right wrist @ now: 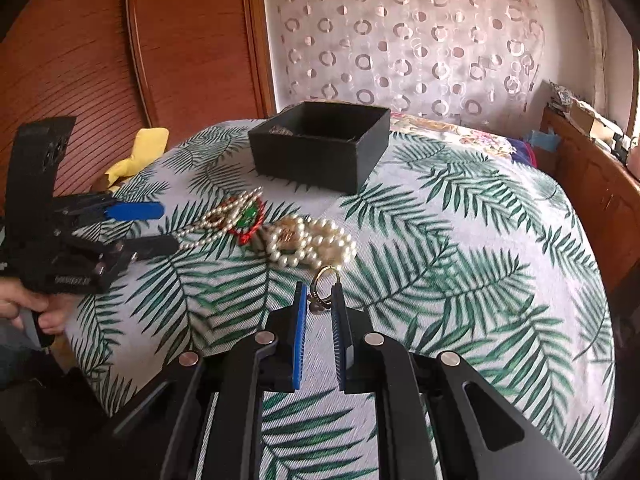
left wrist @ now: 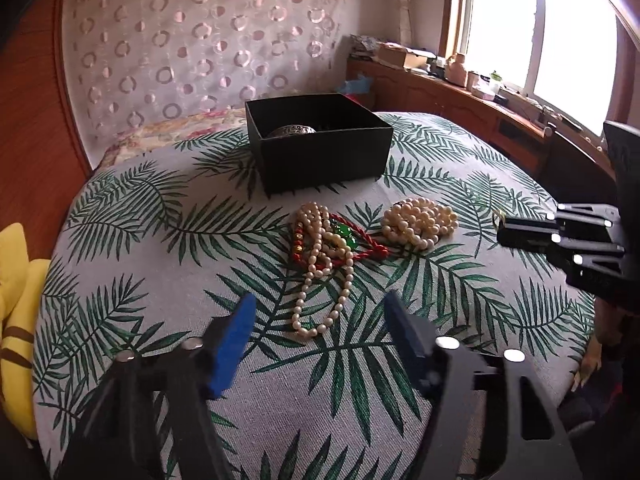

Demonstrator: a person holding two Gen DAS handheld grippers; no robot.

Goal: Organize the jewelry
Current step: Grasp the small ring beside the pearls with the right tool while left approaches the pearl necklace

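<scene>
Ring (right wrist: 325, 280) pinched at the tips of the right gripper (right wrist: 320, 300), fingers drawn in narrow on its gold band so it rides clear of the palm-leaf cloth, probably bound for the black box (right wrist: 320, 148) at the far side of the worktop (right wrist: 480, 264). That box sits open-topped and already holds a silvery piece. Over on the left, the left gripper (left wrist: 316, 316) hangs with fingers partly apart and empty, straddling the tail of the long pearl strand (left wrist: 324, 280), lined up to take it. The coiled pearl heap (left wrist: 420, 222) waits just beside the tangle with the red cord.
</scene>
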